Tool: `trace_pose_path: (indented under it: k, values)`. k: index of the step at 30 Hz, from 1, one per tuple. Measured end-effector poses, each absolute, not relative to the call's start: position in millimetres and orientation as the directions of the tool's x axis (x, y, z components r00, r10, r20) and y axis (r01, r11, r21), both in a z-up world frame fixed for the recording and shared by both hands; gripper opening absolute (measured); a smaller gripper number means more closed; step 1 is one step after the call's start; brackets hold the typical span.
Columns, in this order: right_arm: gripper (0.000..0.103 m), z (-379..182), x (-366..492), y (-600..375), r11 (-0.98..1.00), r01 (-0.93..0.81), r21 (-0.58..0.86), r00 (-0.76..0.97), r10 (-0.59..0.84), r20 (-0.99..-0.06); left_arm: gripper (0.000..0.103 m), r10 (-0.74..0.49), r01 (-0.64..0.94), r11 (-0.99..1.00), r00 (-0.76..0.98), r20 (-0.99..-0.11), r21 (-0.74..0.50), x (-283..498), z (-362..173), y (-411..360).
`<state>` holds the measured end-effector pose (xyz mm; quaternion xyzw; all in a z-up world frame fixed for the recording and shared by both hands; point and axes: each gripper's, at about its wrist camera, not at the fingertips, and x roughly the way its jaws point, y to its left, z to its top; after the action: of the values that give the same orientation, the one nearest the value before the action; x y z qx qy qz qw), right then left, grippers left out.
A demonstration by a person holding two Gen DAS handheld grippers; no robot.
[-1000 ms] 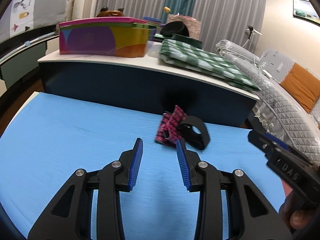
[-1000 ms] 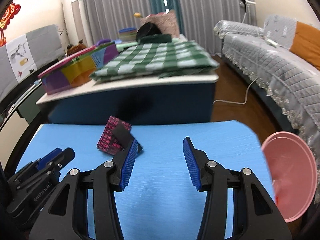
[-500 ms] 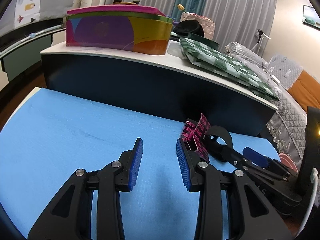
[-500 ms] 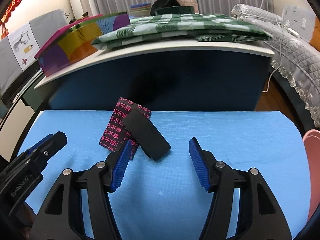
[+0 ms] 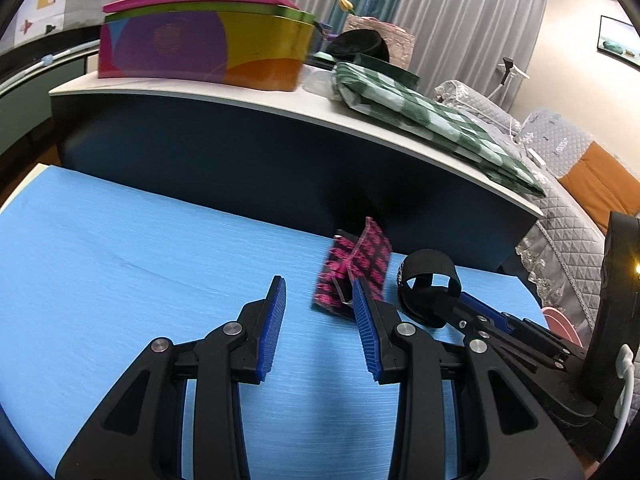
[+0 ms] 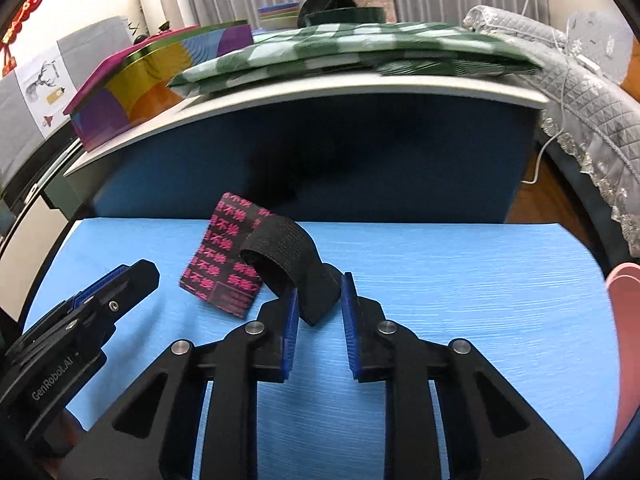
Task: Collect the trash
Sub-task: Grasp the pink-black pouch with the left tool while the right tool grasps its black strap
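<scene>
Black strap loop (image 6: pixel 294 264) sat mid-frame on my blue desk (image 6: pixel 460 280), pinched as my right tool (image 6: pixel 319 304) finished closing; left tool (image 5: pixel 320 312) stayed spread, empty, beside the pink-printed wrapper (image 5: pixel 354 270).

Black strap (image 6: pixel 294 264), black-and-pink wrapper (image 6: pixel 224 264) (lettered), blue mat (image 6: pixel 460 280).

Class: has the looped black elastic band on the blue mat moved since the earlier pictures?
Yes. The black elastic band has lifted off the pink-printed black packet, away from the dark cabinet front, between the right gripper's closing jaws.
</scene>
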<state>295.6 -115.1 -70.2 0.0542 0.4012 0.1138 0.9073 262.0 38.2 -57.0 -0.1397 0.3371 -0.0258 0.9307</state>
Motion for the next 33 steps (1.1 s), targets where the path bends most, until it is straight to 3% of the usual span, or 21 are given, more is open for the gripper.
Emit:
trace_pose_path:
  k: [21,23,33]
  values:
    - [0.02,-66,290,-158,0.974,-0.101,0.202,0.673,0.217,-0.707,0.034,-0.124,-0.054,0.972,0.712,-0.691,-0.23,285,-74,7]
    - [0.02,-66,289,-159,0.974,-0.101,0.203,0.673,0.217,-0.707,0.023,-0.124,-0.054,0.972,0.71,-0.693,-0.229,287,-74,6]
    - [0.02,-49,285,-160,0.974,-0.104,0.203,0.689,0.217,-0.692,0.01,-0.112,-0.042,0.977,0.732,-0.672,-0.209,280,-57,5]
